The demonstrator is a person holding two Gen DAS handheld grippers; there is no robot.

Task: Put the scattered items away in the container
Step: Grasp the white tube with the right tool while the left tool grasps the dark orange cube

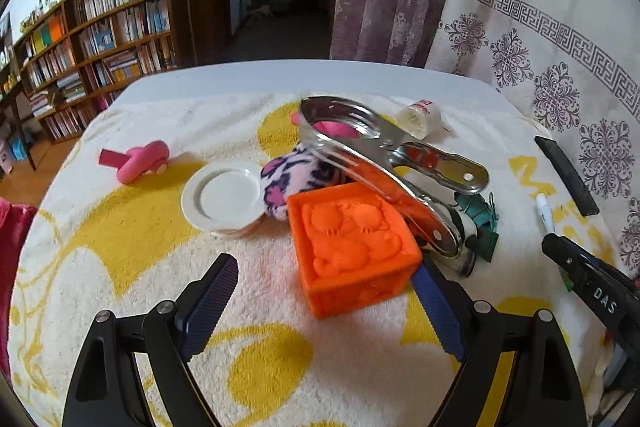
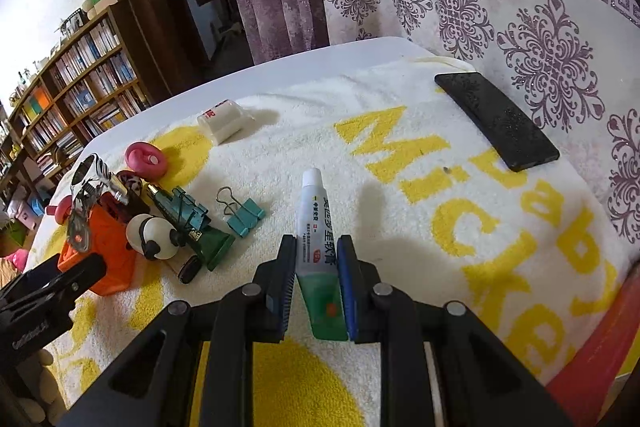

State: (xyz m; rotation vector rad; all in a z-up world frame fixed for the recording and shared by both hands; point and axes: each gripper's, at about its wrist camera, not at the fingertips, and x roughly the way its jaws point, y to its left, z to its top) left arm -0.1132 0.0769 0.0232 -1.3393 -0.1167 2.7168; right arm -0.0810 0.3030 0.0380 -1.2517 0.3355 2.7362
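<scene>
Left gripper [image 1: 324,291]: jaws stand wide apart, nothing clamped. The orange block [image 1: 352,247] sits between the fingers, nearer the right finger; its lower right corner appears to meet that finger's blue pad, while a clear gap of towel separates it from the left finger. Whether the right pad actually presses on the block cannot be told.

Just beyond the block, a large metal clamp [image 1: 384,163] lies tilted across its far top edge. Ahead and left of the left gripper: a white lid [image 1: 222,197], beside it a pink-and-purple patterned cloth [image 1: 286,183]. Further ahead-left, a pink plastic piece [image 1: 140,163]. A small clear bottle [image 1: 418,117] lies far ahead, past the clamp.

Right gripper [image 2: 314,283]: jaws nearly closed, clamped on the green tail end of a small ointment tube [image 2: 314,227]; the white cap end points away, forward of the fingers, over the towel [image 2: 400,219].

Ahead-left of the right gripper: a teal binder clip [image 2: 244,213], then a green toy vehicle [image 2: 192,227] with a panda figure [image 2: 154,237] against it. A black flat slab [image 2: 496,121] lies far ahead-right, near the curtain [image 2: 520,7].

A red rim shows at the lower right edge of the right wrist view; what it belongs to cannot be told.
</scene>
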